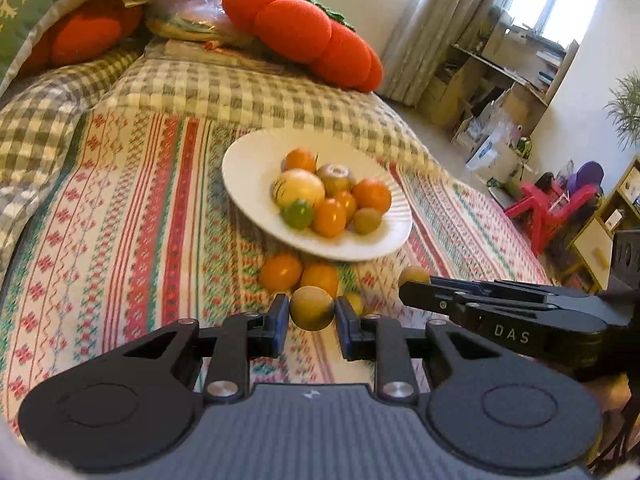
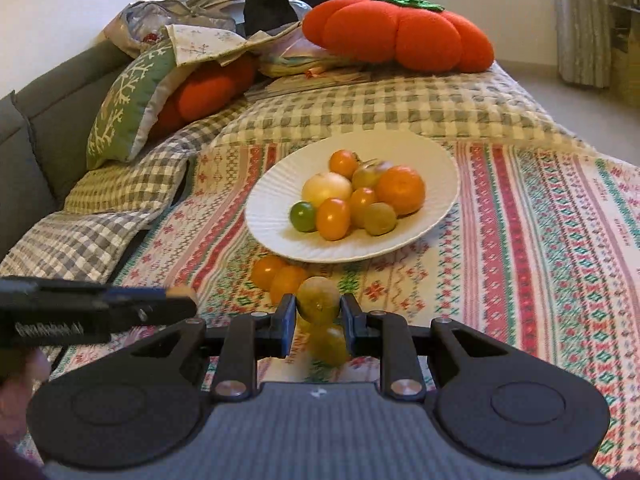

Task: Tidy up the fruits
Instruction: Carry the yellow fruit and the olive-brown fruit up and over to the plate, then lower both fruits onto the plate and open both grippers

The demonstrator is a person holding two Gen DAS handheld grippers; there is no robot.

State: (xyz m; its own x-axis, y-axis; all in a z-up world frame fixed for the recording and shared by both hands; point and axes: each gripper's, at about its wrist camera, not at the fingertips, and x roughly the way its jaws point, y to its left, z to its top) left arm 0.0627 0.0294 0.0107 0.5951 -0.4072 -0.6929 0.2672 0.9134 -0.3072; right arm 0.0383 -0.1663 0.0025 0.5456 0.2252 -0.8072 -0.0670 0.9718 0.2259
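both grippers' jaws clench small fruits just short of the plate [image 2: 272, 220] rim, patterned cloth open rightward.

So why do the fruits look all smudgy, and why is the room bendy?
In the left wrist view the plate and its fruit are smeared by motion blur, and the fisheye lens curves the bed and the bright, washed-out window. In the right wrist view the plate looks sharper, but the fruit held in the right gripper is blurry.
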